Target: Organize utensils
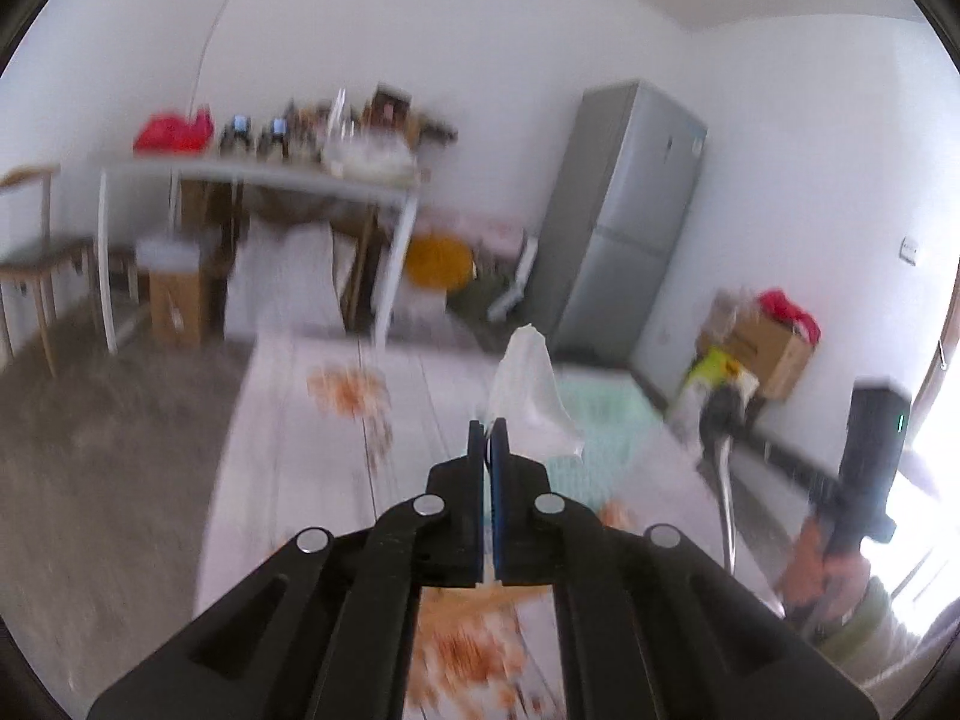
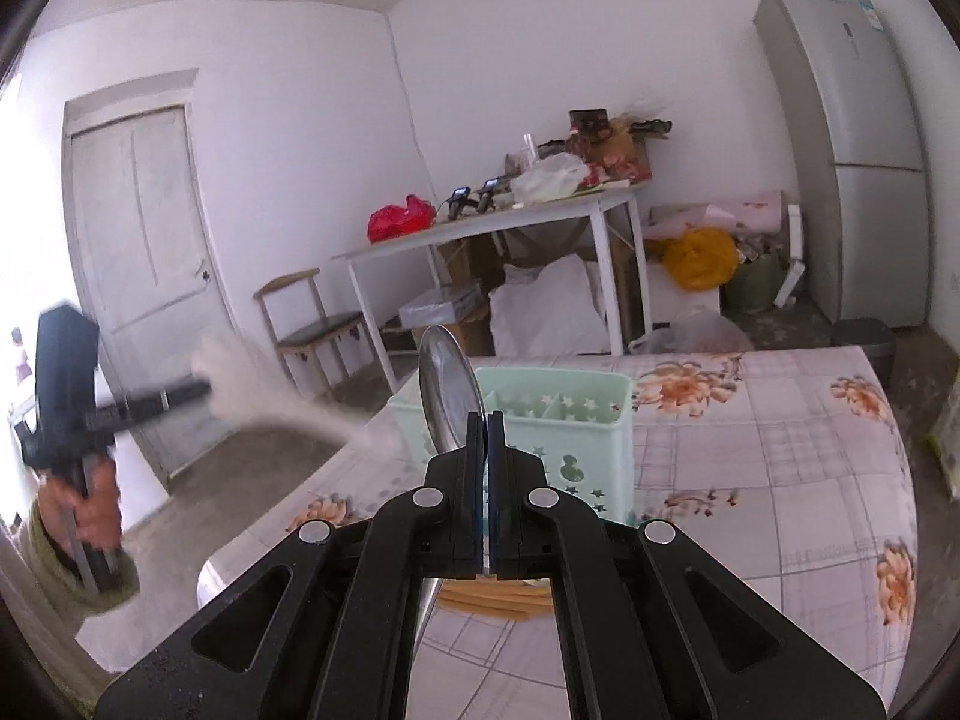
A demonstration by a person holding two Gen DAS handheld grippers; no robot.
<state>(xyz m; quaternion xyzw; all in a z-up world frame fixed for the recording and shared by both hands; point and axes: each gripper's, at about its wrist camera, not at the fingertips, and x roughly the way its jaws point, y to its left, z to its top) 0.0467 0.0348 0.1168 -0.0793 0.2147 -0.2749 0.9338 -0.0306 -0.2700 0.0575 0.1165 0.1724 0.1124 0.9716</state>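
**A:** Where does your spoon (image 2: 447, 387) sit against the caddy (image 2: 561, 420)?

**B:** Your right claw (image 2: 486, 420) is clamped on its neck. The bowl stands up just past the fingertips, and the handle runs back under the claw toward you. So the long axis lies along the claw, bowl end leading. The green caddy stands on the desk (image 2: 780, 480) straight ahead, just beyond the bowl and a little to its right, with its open compartments facing up.

**A:** And your other hand?

**B:** Your left claw (image 1: 489, 429) is pressed together on a white cloth or tissue (image 1: 531, 402), which stands up from the tips. That view is blurred. In the right wrist view, the left claw is off to the left of the caddy and well apart from it.

**A:** So the right one is nearer.

**B:** Yes, I'd judge so. The spoon points forward, not down, so you will likely need to tip your wrist to bring one end over a compartment. Some flat wooden pieces (image 2: 498, 597) lie on the desk on your side of the caddy, under the claw. Whether they are utensils I cannot tell.
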